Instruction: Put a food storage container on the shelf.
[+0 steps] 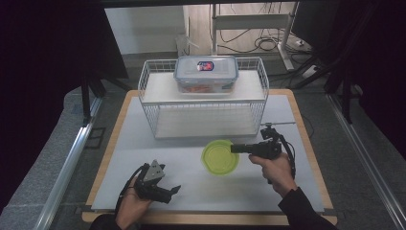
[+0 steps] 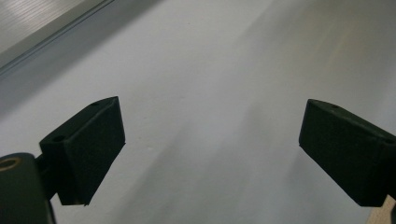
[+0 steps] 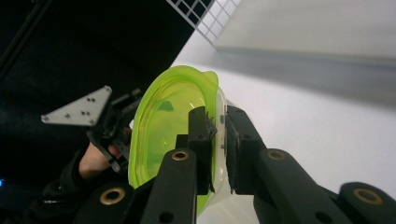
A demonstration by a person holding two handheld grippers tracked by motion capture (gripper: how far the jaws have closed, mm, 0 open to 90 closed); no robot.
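While I stand at the near edge, the worktop [image 1: 124, 191] runs away from me under a pale grey mat with a wooden border showing at the sides. Toward its far end sits a white wire rack [image 1: 203, 96] with two levels, and on the upper shelf rests a clear lidded food container [image 1: 206, 74] with blue clips and a red and blue label on its lid; reddish contents show through its wall, though I cannot tell what they are.

Nearer to me, right of centre and just in front of the rack, is the lime-green bowl [image 1: 220, 156]. My right gripper [image 1: 235, 148] reaches in from the right, level with the worktop, and its jaws pinch the bowl's right-hand rim. In the right gripper view the bowl [image 3: 173, 126] stands tipped on edge, its hollow facing the dark side of the room, with one jaw inside the wall and the other outside, pressed close on the thin plastic. Whether the bowl touches the mat I cannot tell.

My left gripper [image 1: 165, 190] lies low at the near left of the worktop, well apart from the bowl. In the left gripper view its jaws are spread wide over bare grey mat, holding nothing.
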